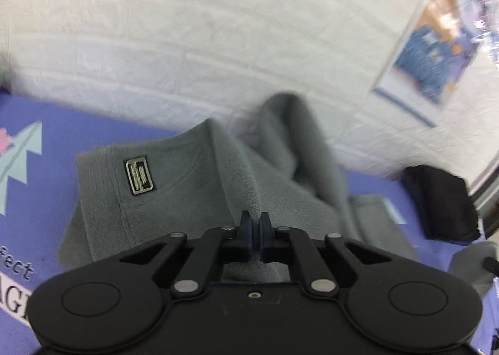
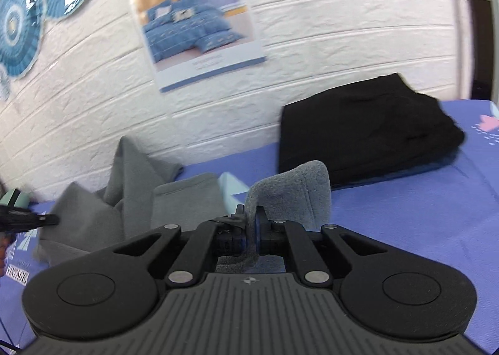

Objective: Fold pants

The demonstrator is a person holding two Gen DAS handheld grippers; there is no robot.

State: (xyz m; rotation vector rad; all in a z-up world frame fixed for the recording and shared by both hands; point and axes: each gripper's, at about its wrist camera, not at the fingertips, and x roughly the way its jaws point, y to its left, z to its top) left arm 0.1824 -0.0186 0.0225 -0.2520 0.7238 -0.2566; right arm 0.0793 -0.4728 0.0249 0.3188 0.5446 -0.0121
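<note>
Grey fleece pants (image 1: 193, 186) lie bunched on a purple bed cover, with a small rectangular label (image 1: 139, 175) near the waistband. My left gripper (image 1: 255, 221) is shut on a fold of the pants, lifting it. My right gripper (image 2: 251, 214) is shut on another edge of the grey pants (image 2: 290, 189), which curls up over the fingers. More of the grey cloth (image 2: 124, 196) heaps at the left in the right wrist view. The left gripper (image 2: 46, 219) shows at the left edge there.
A folded black garment (image 2: 365, 136) lies on the purple bed cover (image 2: 421, 214) by the white brick wall; it also shows in the left wrist view (image 1: 439, 202). A poster (image 2: 196, 18) and blue paper fans (image 2: 21, 21) hang on the wall.
</note>
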